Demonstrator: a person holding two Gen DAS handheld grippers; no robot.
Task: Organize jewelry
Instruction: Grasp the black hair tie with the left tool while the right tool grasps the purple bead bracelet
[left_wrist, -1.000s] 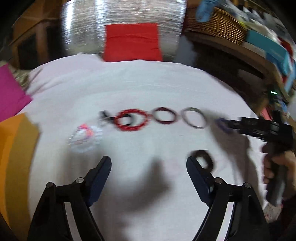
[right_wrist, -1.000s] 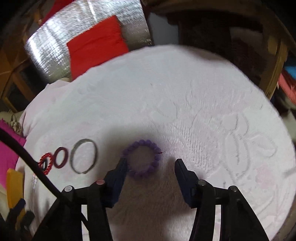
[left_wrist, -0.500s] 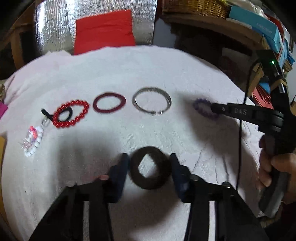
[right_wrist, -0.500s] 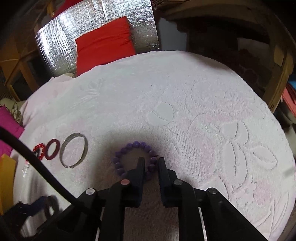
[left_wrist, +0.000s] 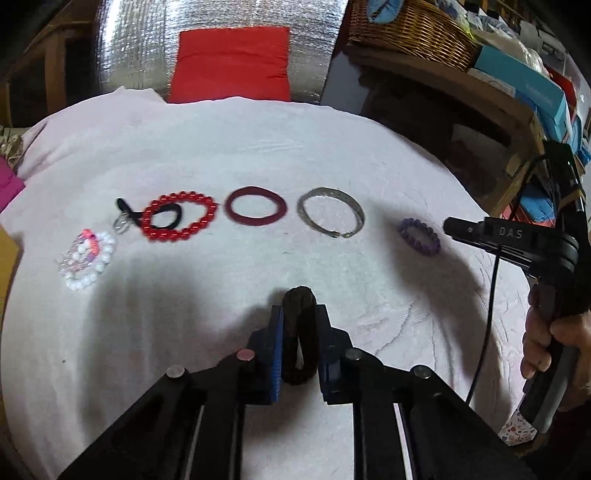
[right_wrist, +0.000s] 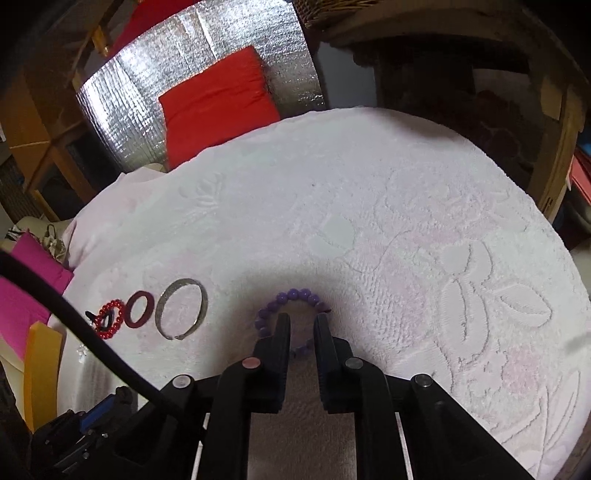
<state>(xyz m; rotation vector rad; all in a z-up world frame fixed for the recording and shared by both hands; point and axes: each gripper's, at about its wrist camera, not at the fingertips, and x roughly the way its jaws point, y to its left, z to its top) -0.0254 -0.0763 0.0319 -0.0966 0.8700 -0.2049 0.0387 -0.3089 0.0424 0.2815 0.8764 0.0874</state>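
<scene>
1. The left gripper sits at the bottom centre of its own view, and its jaws are closing on a dark fabric band. The band is already squashed from a ring into a tall narrow loop between the blue pads.
2. That squash says a lot: the band looks soft, light and springy, likely to give way rather than resist. A pinch across both sides of the loop, as here, seems the safest hold.
3. The right gripper shows at the bottom centre of its view with its jaws drawn nearly together on the near side of a purple bead bracelet. The bracelet's far arc curves beyond the fingertips.
4. Beads are hard and round, so they probably roll or slip under flat pads. The string between them is likely elastic, so the ring may sag when raised. Whether the pads truly pinch a bead cannot be told from here.
5. Across the middle of the left view, a row lies on the white cloth: a white and pink bead cluster, a red bead bracelet, a maroon band and a silver bangle.
6. The bangle looks stiff and open at one end, so it would be best taken by its rim.
7. The purple bracelet lies at the right end of that row, just beside the right gripper's tip.
</scene>
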